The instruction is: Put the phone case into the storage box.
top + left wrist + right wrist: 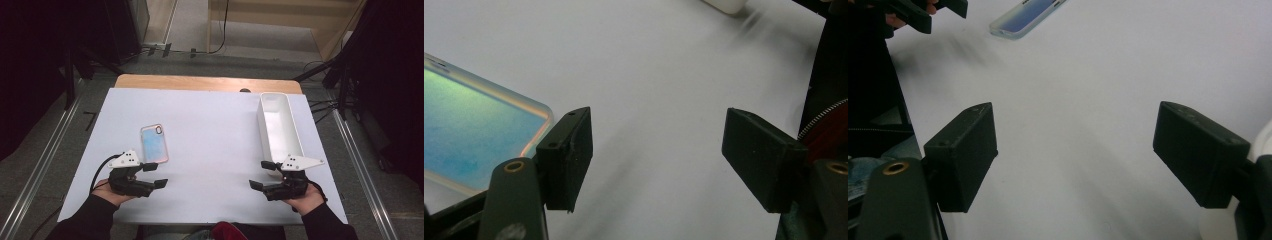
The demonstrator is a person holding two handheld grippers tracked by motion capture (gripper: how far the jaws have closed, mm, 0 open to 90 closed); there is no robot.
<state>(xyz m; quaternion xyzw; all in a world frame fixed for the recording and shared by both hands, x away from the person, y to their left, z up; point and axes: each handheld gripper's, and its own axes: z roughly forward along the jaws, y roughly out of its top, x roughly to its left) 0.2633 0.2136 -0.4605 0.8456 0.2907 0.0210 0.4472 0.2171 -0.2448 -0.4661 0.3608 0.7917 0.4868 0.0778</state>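
A phone in a clear iridescent case (154,143) lies flat on the white table, left of centre. My left gripper (155,175) rests just in front of it near the table's front left, open, jaws pointing right with nothing between them. In the left gripper view the phone (474,135) lies beside the left jaw. A long white bin (278,127) stands at the right, with nothing showing inside it. My right gripper (260,175) sits at the bin's near end, open, jaws pointing left over bare table. The right gripper view has the phone (1025,17) far off.
The white sheet (210,150) covers most of a wooden table whose far edge shows as a tan strip (205,82). Metal rails run along both sides of the table. Dark stands and cables crowd the floor at the back corners.
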